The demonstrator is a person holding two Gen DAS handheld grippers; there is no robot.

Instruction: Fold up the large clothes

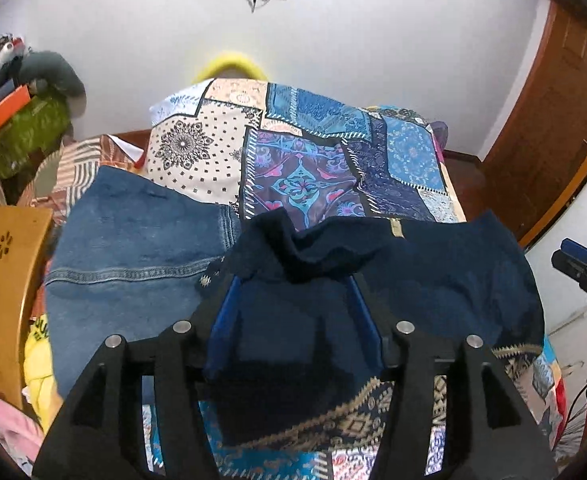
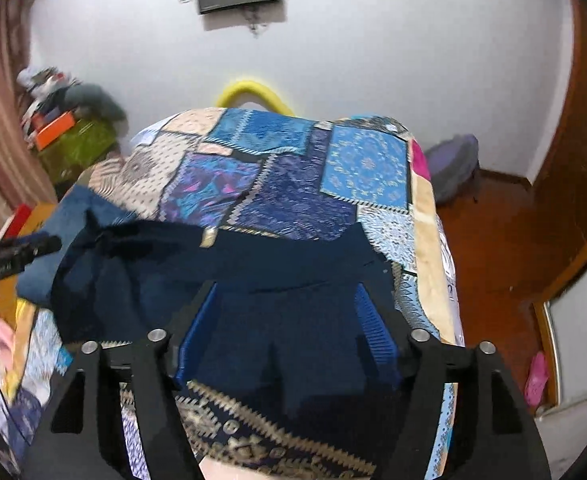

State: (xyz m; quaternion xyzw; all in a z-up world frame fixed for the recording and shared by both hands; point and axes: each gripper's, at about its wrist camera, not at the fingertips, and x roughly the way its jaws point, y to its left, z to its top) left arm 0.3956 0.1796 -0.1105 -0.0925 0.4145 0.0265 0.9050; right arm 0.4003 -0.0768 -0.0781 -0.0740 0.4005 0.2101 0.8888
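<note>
1. So there's a bed covered with a patchwork bedspread (image 1: pixel 293 152), lots of blue, purple and cream squares, and a dark navy garment (image 1: pixel 433 272) is lying across the near end of it. It has a gold and tan patterned band (image 2: pixel 253 436) along the edge closest to the cameras.
2. The left gripper (image 1: pixel 293 280) is right over the navy cloth with its jaws apart. The cloth is bunched up into a little ridge at the blue fingertips (image 1: pixel 229 292), but the pads aren't squeezing it, so it's let go.
3. Same for the right gripper (image 2: pixel 285 292): jaws spread wide, blue ribbed pads (image 2: pixel 373 328) on either side of flat navy fabric, nothing pinched.
4. In the left wrist view the other gripper only shows at the far right edge.
5. A folded pair of blue jeans (image 1: pixel 133 248) sits on the bed just to the left of the navy garment, touching or slightly tucked under its edge, hard to say which.
6. Background stuff: a yellow curved thing (image 1: pixel 229 66) behind the bed against the white wall, a wooden chair back (image 1: pixel 5 292) on the left, and a pile of clutter with an orange box (image 1: pixel 7 110) in the left corner.
</note>
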